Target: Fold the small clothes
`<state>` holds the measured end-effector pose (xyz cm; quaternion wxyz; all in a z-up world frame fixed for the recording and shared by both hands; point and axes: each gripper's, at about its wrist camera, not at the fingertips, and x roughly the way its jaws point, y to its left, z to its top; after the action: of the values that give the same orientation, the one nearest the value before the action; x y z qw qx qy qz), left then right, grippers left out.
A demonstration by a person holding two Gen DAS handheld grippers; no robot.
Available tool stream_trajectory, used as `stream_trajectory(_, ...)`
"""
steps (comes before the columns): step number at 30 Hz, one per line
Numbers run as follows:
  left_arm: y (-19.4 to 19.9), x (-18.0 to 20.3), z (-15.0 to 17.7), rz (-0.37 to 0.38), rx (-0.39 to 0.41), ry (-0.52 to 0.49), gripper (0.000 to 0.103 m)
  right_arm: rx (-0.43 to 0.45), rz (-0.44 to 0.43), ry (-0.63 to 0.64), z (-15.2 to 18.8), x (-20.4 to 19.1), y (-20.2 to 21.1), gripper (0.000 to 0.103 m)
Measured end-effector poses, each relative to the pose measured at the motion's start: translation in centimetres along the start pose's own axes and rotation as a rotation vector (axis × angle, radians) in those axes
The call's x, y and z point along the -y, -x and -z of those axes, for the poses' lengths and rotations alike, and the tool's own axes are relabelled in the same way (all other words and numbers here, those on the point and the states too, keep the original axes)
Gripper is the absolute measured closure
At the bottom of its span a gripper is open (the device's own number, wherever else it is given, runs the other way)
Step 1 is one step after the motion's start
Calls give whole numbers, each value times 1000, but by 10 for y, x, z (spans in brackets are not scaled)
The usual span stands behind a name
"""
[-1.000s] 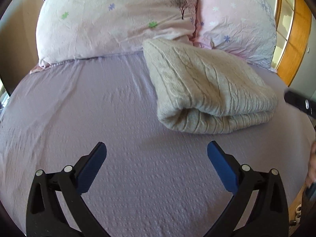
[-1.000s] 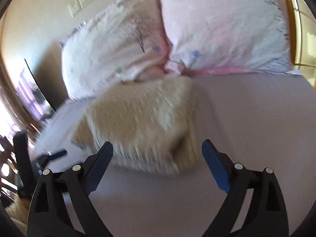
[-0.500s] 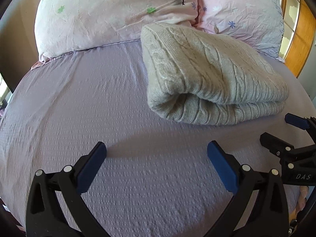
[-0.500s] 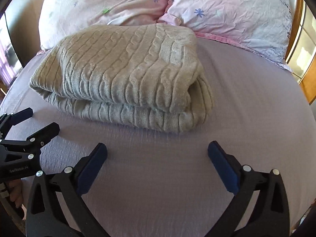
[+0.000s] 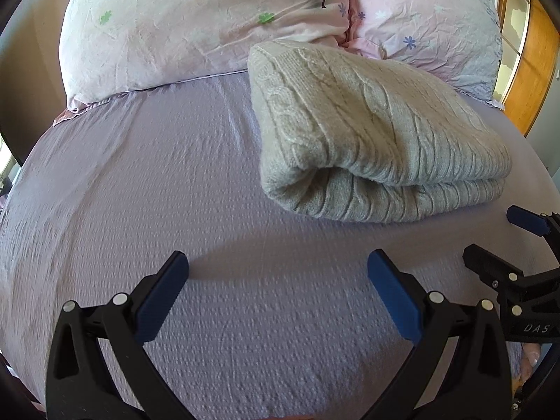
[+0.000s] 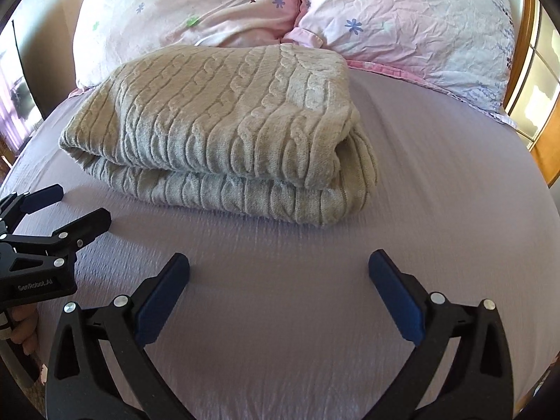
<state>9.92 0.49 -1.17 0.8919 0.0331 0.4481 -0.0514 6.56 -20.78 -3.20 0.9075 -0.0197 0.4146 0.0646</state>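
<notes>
A folded beige cable-knit sweater (image 5: 378,140) lies on the lilac textured bedsheet (image 5: 175,182), its far edge touching two pink floral-print pillows (image 6: 266,3) that stand side by side against the head of the bed. An orange wooden frame (image 5: 535,70) rises behind the right-hand pillow.

The left gripper (image 5: 278,290), black with blue pads, hovers over bare sheet in front of the sweater's rounded fold, its jaws spread wide and empty. The right gripper (image 6: 280,290) hangs likewise before the sweater's layered corner, jaws wide apart, holding nothing. Each gripper shows in the other's view at the side, apart from the sweater.

Nothing lies between either gripper and the garment. Bare sheet stretches to the sweater's left, and a narrower band lies to its right before the bed drops away.

The sweater's far side is hidden by its own bulk. The near sheet is slightly blurred. The bed's edges are bent by the lens, and the dark areas at the left rim of the right wrist view are hard to make out. A bit of a hand (image 6: 24,329) shows at that rim.
</notes>
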Motion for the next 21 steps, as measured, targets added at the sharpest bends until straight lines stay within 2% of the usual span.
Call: stream_trajectory(21,0,0,0,0,0,0,2,-1,1,-1,-1,0,-1,1)
